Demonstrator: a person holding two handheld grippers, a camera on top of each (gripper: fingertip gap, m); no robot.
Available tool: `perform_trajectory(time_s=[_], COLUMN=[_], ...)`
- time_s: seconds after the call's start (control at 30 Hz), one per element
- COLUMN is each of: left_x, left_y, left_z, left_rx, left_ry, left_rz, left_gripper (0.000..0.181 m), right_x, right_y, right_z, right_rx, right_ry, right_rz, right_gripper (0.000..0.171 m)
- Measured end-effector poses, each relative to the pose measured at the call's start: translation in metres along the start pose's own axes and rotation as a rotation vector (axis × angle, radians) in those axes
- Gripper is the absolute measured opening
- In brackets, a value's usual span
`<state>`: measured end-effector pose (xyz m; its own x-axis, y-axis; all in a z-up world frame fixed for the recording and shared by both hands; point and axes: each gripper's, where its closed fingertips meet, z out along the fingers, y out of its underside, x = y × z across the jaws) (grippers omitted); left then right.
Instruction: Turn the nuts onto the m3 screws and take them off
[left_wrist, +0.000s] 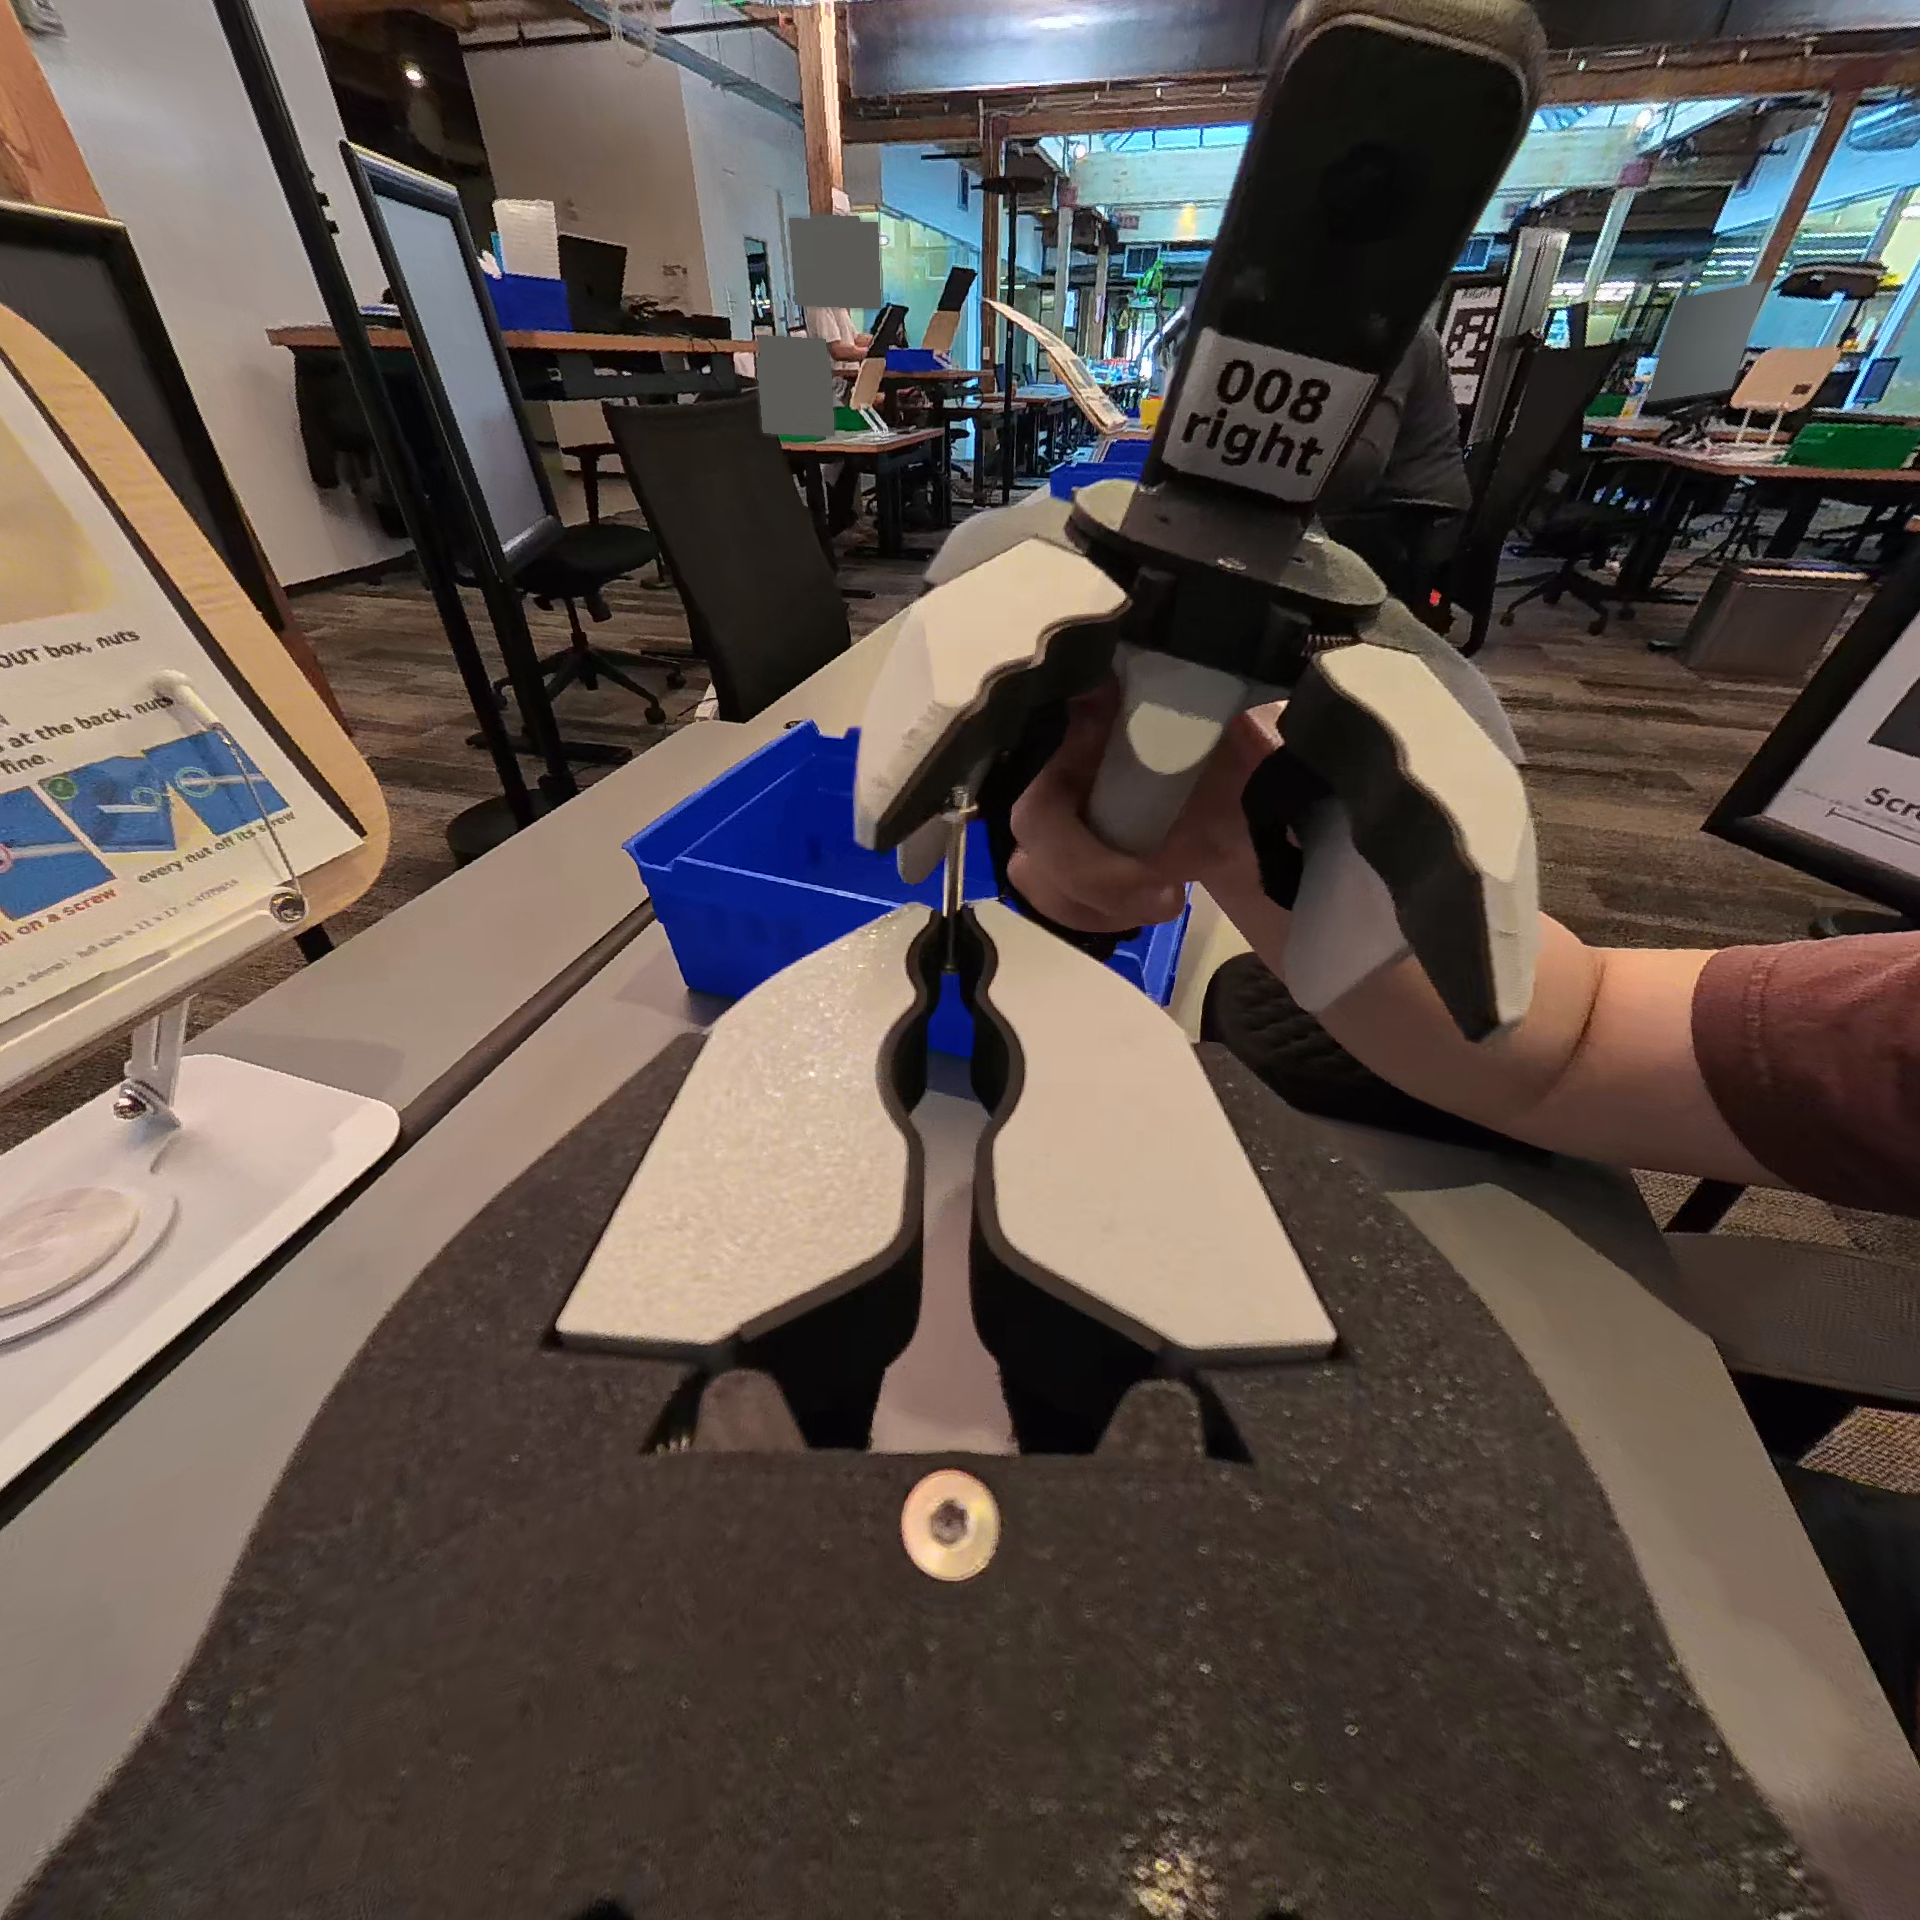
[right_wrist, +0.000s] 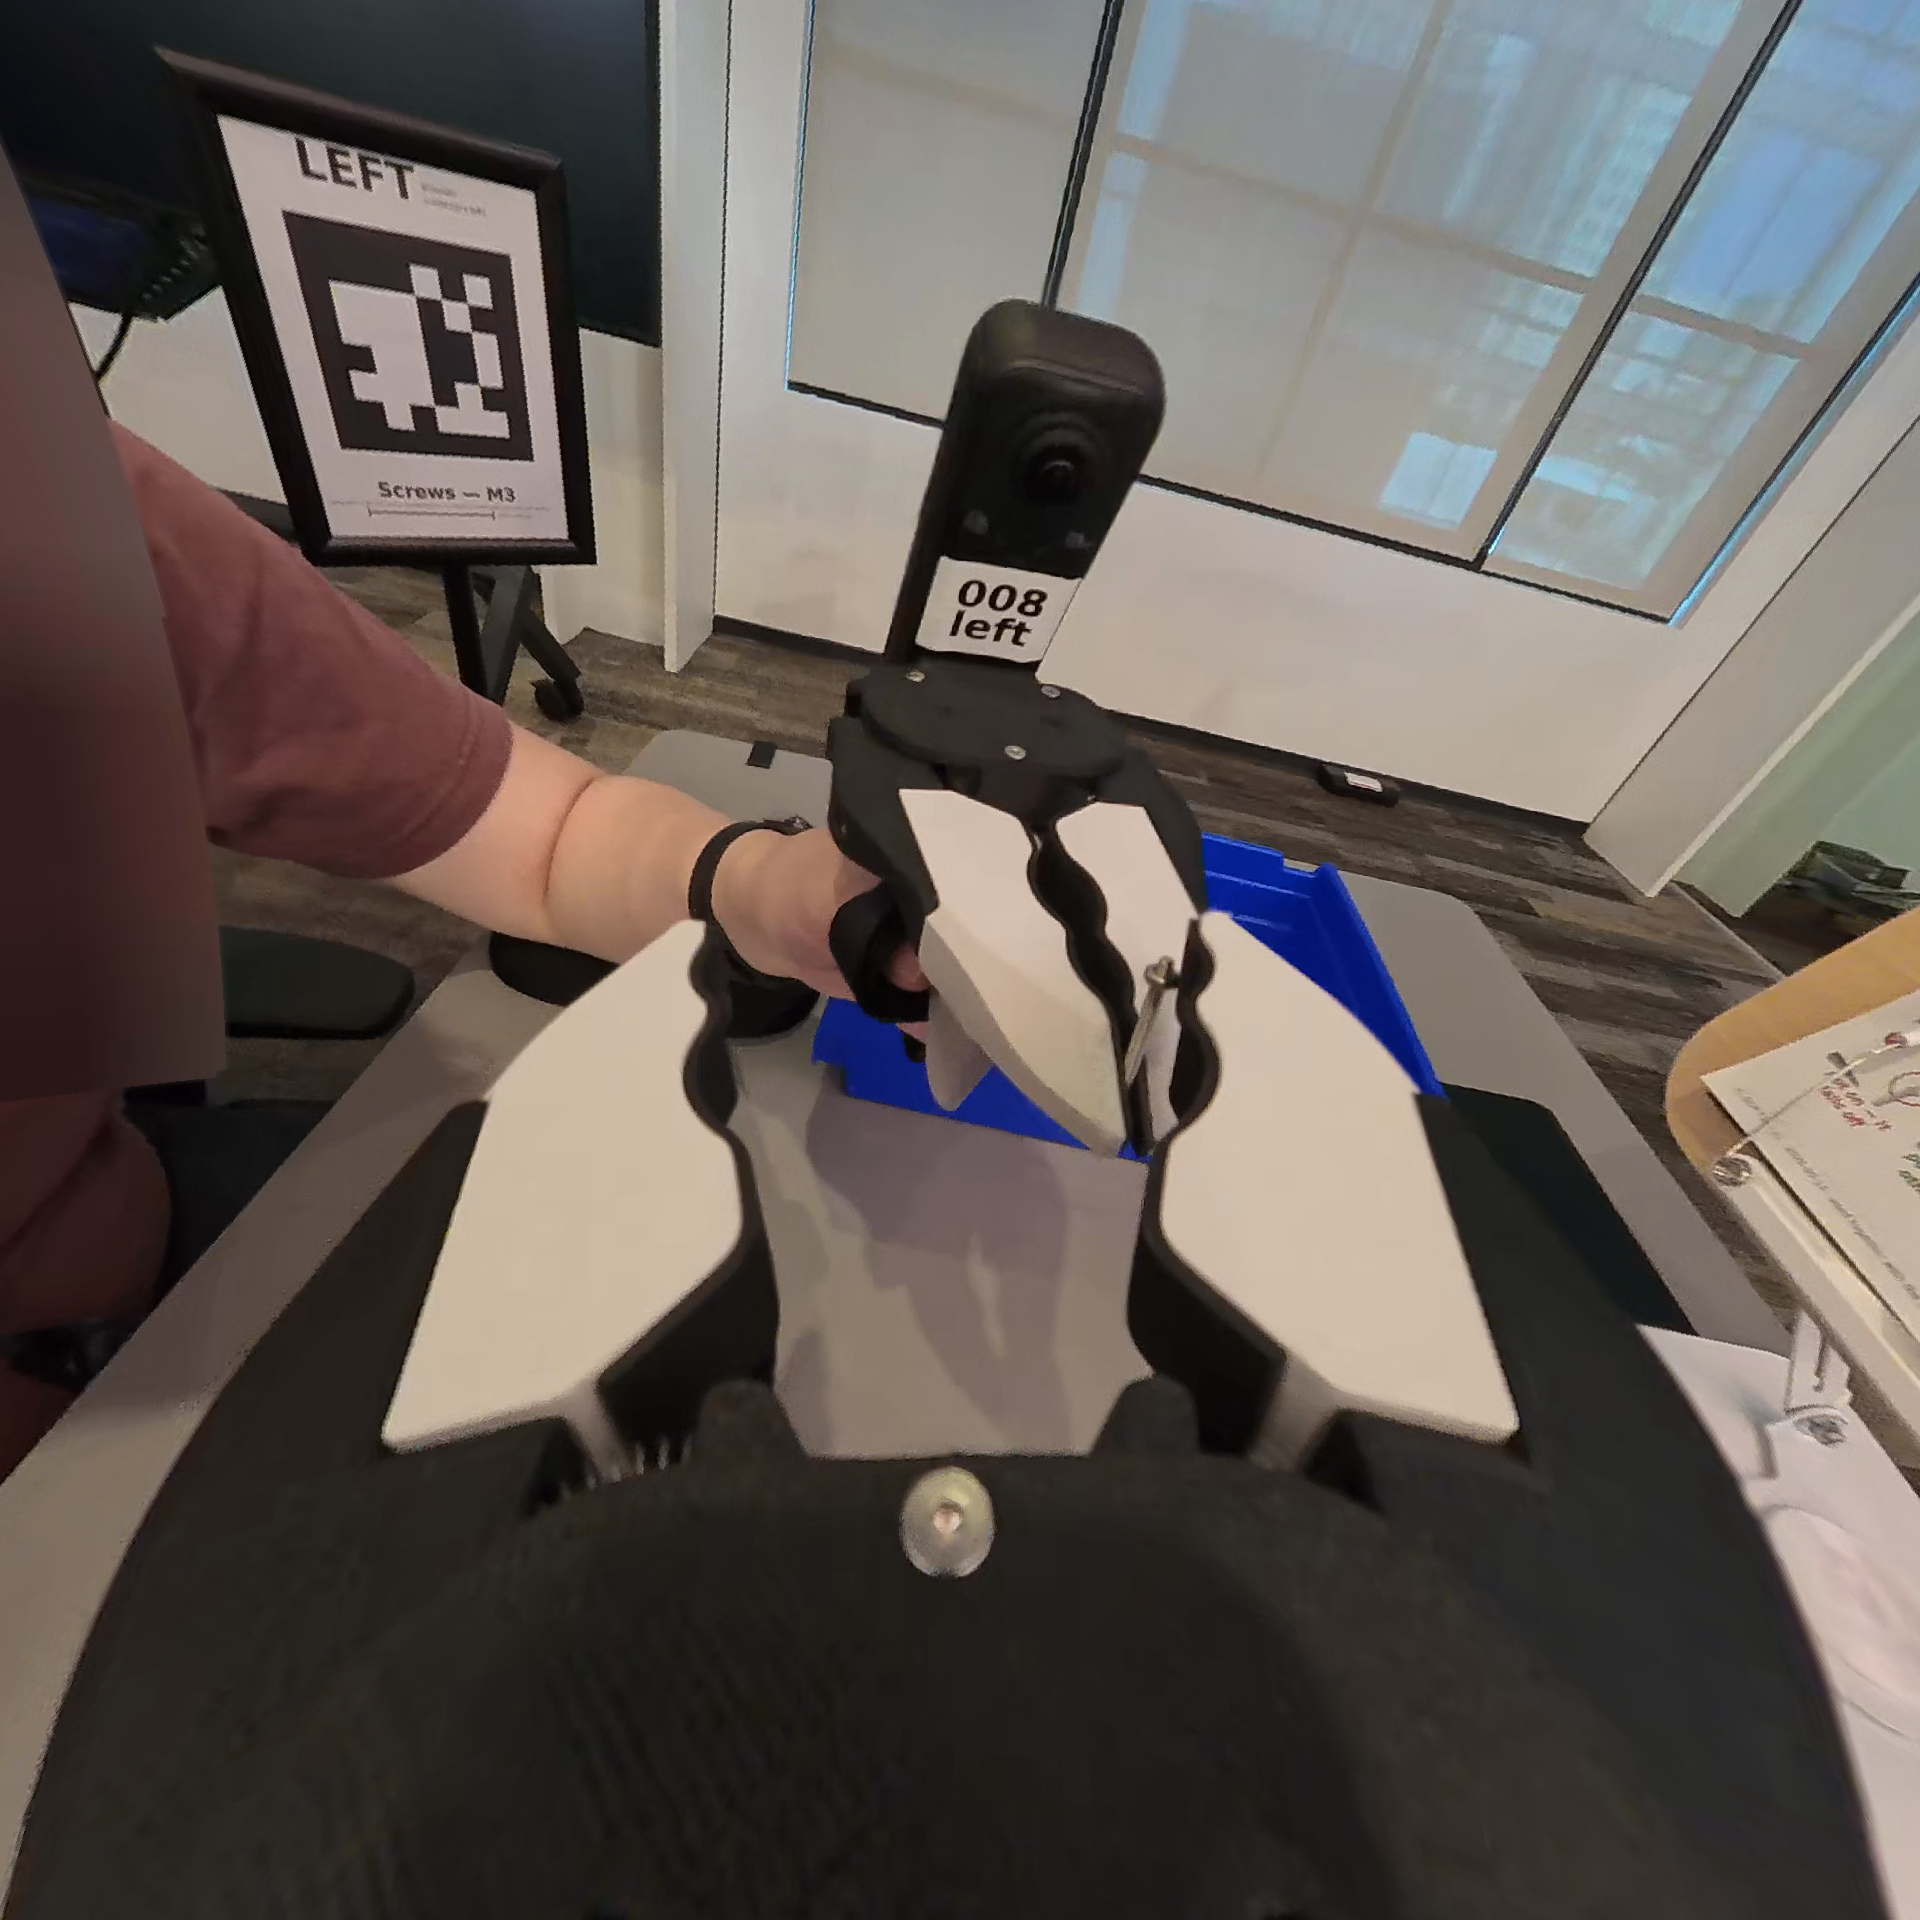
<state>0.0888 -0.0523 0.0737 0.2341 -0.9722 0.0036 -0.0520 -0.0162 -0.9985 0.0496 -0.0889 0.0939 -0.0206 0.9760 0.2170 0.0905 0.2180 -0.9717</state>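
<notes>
A screw (left_wrist: 956, 868) is clamped upright in the left gripper (left_wrist: 951, 940). The right gripper (right_wrist: 951, 997) is spread wide, one finger (left_wrist: 977, 696) seen touching the screw head at 12 o'clock above a blue bin (left_wrist: 748, 862).

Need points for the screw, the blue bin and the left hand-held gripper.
screw (left_wrist: 957, 871): left wrist view, on the bare shaft above the fingertips.
blue bin (left_wrist: 769, 847): left wrist view, on its inner wall.
left hand-held gripper (left_wrist: 953, 940): left wrist view, midway between its fingertips, where they pinch the screw.
</notes>
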Motion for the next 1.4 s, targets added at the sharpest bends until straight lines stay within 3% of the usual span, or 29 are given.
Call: perform_trajectory(time_s=[0.27,0.5,0.63,0.97,1.1,1.23,1.4], left_x=[0.001,0.001,-0.001,0.004,0.002,0.004,0.005], left_y=[-0.001,-0.001,-0.004,0.0,-0.002,0.0,0.003], left_z=[-0.001,-0.001,-0.003,0.0,-0.001,0.001,0.002], left_rx=[0.01,0.002,0.018,-0.006,0.008,0.002,-0.017], left_ry=[0.016,0.008,0.011,0.023,0.024,0.032,0.034], left_rz=[-0.022,-0.014,-0.035,-0.017,-0.037,-0.042,-0.025], left_gripper=[0.002,0.002,0.002,0.002,0.002,0.002,0.002], right_x=[0.008,0.002,0.007,0.001,0.009,0.009,0.002], right_y=[-0.009,0.0,-0.003,0.004,0.0,-0.005,0.009], right_z=[-0.009,-0.001,-0.013,-0.004,-0.015,-0.011,-0.004], right_rx=[0.058,-0.007,0.014,-0.034,-0.013,0.03,-0.067], right_ry=[0.022,0.016,0.016,0.009,0.034,0.032,0.017], right_rz=[0.04,-0.007,0.022,-0.013,-0.002,0.022,-0.033], right_gripper=[0.078,0.078,0.069,0.073,0.065,0.067,0.071])
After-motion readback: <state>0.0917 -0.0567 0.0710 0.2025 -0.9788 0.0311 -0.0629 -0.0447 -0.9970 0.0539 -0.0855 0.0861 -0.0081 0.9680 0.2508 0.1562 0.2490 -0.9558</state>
